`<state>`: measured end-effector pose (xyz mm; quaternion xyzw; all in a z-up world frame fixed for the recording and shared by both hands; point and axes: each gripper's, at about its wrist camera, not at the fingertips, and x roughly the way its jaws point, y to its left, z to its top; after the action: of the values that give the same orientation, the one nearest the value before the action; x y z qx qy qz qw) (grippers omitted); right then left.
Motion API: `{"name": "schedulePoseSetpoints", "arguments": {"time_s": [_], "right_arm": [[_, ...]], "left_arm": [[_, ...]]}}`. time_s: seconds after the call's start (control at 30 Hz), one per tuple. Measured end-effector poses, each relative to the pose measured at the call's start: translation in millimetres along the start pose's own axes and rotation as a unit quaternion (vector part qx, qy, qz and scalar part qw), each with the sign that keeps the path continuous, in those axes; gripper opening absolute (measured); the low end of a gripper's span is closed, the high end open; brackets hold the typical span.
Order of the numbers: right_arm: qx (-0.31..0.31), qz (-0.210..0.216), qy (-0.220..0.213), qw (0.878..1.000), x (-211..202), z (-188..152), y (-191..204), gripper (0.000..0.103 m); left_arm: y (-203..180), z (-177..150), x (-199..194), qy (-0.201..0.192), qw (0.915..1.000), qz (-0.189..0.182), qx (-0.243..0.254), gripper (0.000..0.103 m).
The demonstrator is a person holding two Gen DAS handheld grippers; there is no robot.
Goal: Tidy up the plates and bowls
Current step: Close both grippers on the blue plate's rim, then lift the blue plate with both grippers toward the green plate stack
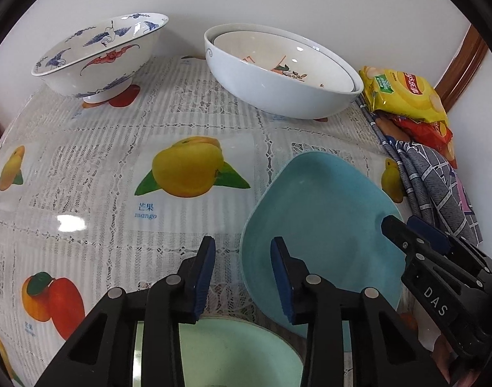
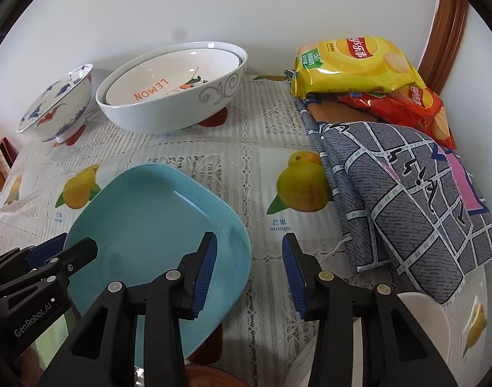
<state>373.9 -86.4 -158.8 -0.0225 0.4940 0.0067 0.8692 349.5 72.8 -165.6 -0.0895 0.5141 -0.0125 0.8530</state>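
Observation:
A light blue squarish plate (image 1: pixel 320 213) (image 2: pixel 149 219) lies near the front of the table. My left gripper (image 1: pixel 242 277) straddles its left rim, one pad over the inside and the other outside, with a gap to the rim. It shows at the lower left of the right wrist view (image 2: pixel 78 242). My right gripper (image 2: pixel 249 267) straddles the right rim the same way, pads not touching, and shows at the right of the left wrist view (image 1: pixel 400 222). Two nested white bowls (image 1: pixel 278 74) (image 2: pixel 171 96) and a blue-and-red painted footed bowl (image 1: pixel 97 61) (image 2: pixel 55 109) stand at the back.
A mint green plate (image 1: pixel 233 348) and a reddish-brown dish (image 2: pixel 207 375) sit under the grippers, a white plate (image 2: pixel 432 316) at the near right. Yellow (image 2: pixel 355 64) and red (image 2: pixel 407 109) crisp bags and a grey checked cloth (image 2: pixel 407 200) fill the right side. The wall runs behind.

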Motion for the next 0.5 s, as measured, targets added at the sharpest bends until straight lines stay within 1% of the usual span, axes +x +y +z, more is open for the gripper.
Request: {"name": "schedulePoseSetpoints", "arguments": {"time_s": [0.03,0.1,0.13,0.2,0.23,0.3,0.33,0.37,0.5], "right_arm": [[0.0,0.003,0.004,1.0,2.5,0.5,1.2,0.036],[-0.001,0.005,0.014,1.0,7.0,1.2,3.8,0.029],[-0.001,0.005,0.017,1.0,9.2,1.2,4.9,0.027],[-0.002,0.004,0.021,1.0,11.6,0.2,6.2,0.019],[-0.001,0.005,0.024,1.0,12.5,0.3,6.2,0.018],[0.005,0.004,0.022,1.0,13.2,0.9,4.9,0.013],[0.007,0.005,0.02,1.0,12.6,1.1,3.7,0.011],[0.009,0.008,0.017,1.0,11.8,1.4,3.1,0.008],[0.002,0.007,-0.001,1.0,6.3,1.9,4.0,0.007]], "left_arm": [[0.1,-0.1,1.5,0.002,1.0,0.001,0.0,0.03],[1.6,-0.2,2.3,0.001,1.0,0.002,0.001,0.027],[2.2,-0.2,2.4,0.0,1.0,0.002,0.0,0.025],[3.2,0.5,3.6,0.0,1.0,0.001,-0.001,0.022],[3.4,1.0,4.3,0.001,1.0,0.0,0.0,0.019],[2.4,1.1,5.4,-0.001,1.0,0.001,0.002,0.014],[1.3,0.8,5.5,-0.002,1.0,0.0,0.005,0.01],[0.4,0.5,5.3,-0.004,1.0,0.003,0.008,0.011],[0.4,0.9,1.5,-0.013,0.9999,0.004,0.007,0.01]]}}
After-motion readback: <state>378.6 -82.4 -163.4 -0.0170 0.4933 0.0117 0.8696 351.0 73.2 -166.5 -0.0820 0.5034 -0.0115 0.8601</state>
